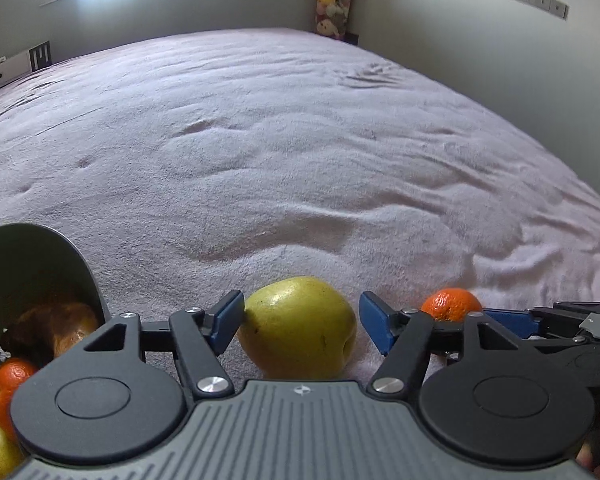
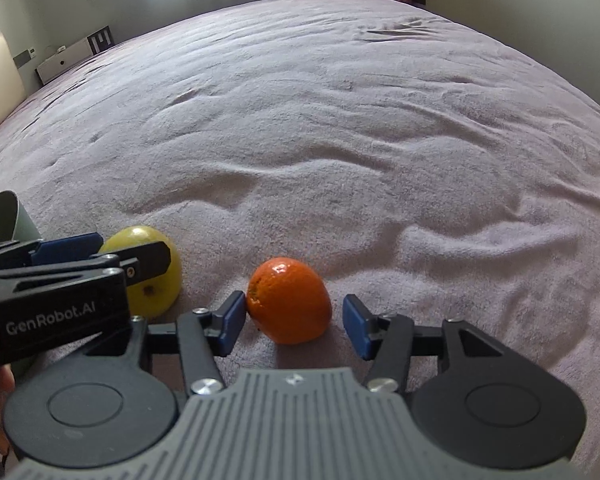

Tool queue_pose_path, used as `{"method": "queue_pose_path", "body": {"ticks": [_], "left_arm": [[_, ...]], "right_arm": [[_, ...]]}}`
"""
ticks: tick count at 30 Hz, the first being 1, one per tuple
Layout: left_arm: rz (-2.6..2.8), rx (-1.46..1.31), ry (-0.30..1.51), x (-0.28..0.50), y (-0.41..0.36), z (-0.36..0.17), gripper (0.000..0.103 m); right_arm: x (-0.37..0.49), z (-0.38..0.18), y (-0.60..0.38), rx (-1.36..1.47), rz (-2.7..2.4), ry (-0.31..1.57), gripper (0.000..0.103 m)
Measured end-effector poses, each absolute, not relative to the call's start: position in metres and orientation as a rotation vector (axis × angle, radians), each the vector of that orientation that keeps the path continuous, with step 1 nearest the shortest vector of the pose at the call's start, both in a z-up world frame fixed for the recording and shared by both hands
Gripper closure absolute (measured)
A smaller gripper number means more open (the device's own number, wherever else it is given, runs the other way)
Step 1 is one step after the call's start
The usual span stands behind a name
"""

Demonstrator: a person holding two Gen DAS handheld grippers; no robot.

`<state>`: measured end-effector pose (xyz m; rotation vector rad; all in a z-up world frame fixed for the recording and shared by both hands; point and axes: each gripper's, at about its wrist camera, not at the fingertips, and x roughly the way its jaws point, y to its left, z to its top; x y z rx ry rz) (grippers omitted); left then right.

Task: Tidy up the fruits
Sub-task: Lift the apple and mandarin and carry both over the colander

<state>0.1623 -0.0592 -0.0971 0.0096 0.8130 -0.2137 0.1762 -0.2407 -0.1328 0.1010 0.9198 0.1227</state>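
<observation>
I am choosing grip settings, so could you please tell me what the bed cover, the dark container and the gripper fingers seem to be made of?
Bed cover: soft pile fabric, probably fleece; matte, holds dents.
Dark container: likely plastic; smooth, thin-walled, dull grey-green.
Fingers: blue pads look rubbery or plastic, on black arms of moulded plastic or metal.

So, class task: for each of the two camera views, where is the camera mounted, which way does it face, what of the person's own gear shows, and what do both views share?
Left wrist: sits on the left gripper, looking forward and down over the bed at the pear; its own fingers flank it, right gripper at the edge.
Right wrist: sits on the right gripper, facing the orange; left gripper intrudes.
Shared: pear, orange, green container, bed.
</observation>
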Motion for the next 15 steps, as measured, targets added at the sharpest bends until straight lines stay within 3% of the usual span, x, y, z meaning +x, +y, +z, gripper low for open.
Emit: {"method": "queue_pose_path", "body": {"ticks": [15], "left_arm": [[-0.124,0.224,1.042,0.187,-0.087,-0.107,0.018]], "right_arm": [[0.17,-0.137,-0.232,0.04,0.123,0.921,0.05]]}}
